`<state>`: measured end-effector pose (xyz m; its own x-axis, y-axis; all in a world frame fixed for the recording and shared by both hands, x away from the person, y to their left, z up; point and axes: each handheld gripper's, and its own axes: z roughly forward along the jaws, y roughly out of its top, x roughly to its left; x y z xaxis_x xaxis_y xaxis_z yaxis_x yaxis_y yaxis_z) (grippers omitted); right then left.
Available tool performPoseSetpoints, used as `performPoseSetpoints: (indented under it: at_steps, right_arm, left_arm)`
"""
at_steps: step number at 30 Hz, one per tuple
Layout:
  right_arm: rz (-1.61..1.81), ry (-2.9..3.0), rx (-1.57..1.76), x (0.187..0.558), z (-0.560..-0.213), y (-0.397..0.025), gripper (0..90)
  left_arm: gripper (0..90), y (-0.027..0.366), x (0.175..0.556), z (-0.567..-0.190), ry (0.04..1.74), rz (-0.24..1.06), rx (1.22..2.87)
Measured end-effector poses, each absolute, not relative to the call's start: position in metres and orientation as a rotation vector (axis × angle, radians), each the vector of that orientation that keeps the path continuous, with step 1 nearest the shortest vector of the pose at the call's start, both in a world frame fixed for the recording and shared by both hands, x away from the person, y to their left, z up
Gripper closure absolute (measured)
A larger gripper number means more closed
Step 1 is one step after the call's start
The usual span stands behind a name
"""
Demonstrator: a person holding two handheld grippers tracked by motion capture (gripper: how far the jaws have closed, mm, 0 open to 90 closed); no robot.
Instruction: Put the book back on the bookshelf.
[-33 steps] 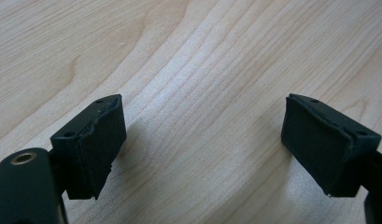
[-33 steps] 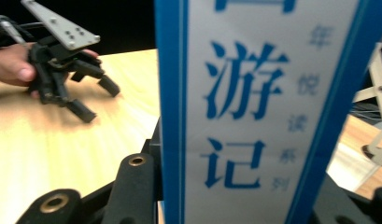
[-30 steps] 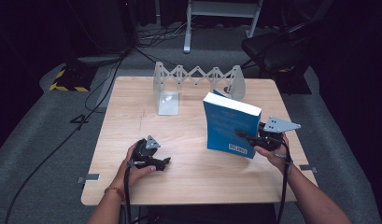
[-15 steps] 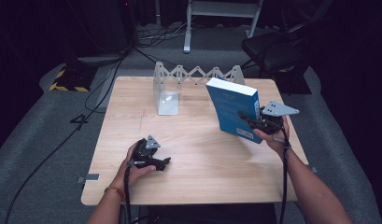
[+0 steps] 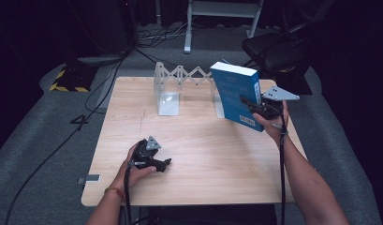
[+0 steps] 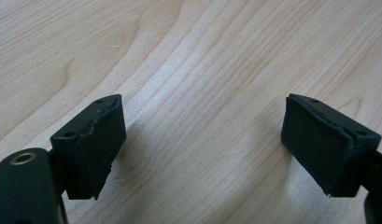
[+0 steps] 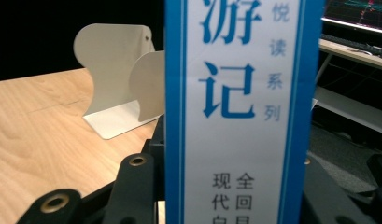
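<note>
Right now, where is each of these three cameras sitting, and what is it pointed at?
High view: above the person's side, looking forward and down on the wooden table; both forearms, left gripper, right gripper.
Left gripper view: on the left gripper, facing bare tabletop between open jaws.
Right gripper view: on the right gripper, facing the blue book it clamps.
Shared: high and right views show the book and metal bookend.

Chair (image 5: 273,54) behind table (image 5: 194,154); cables (image 5: 109,79) on floor.
</note>
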<state>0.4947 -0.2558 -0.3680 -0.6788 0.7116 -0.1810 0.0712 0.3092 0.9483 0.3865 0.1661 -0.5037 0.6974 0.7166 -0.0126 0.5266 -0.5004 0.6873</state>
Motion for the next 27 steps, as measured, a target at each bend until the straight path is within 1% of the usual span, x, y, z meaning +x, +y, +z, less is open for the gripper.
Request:
performPoseSetpoints:
  at_steps: [12, 20, 27]
  right_arm:
    - [1.406, 1.882, 0.820, 0.525, -0.372, -0.241, 62.2]
    - [1.383, 1.821, 0.892, 0.539, -0.390, -0.222, 62.1]
    - [1.430, 1.766, 0.939, 0.543, -0.407, -0.221, 61.9]
  left_arm:
    - [14.4, 0.166, 0.384, -0.504, 0.932, 0.354, 2.225]
    - [14.6, 0.166, 0.383, -0.504, 0.923, 0.341, 2.227]
    - [14.9, 0.166, 0.382, -0.504, 0.901, 0.346, 2.239]
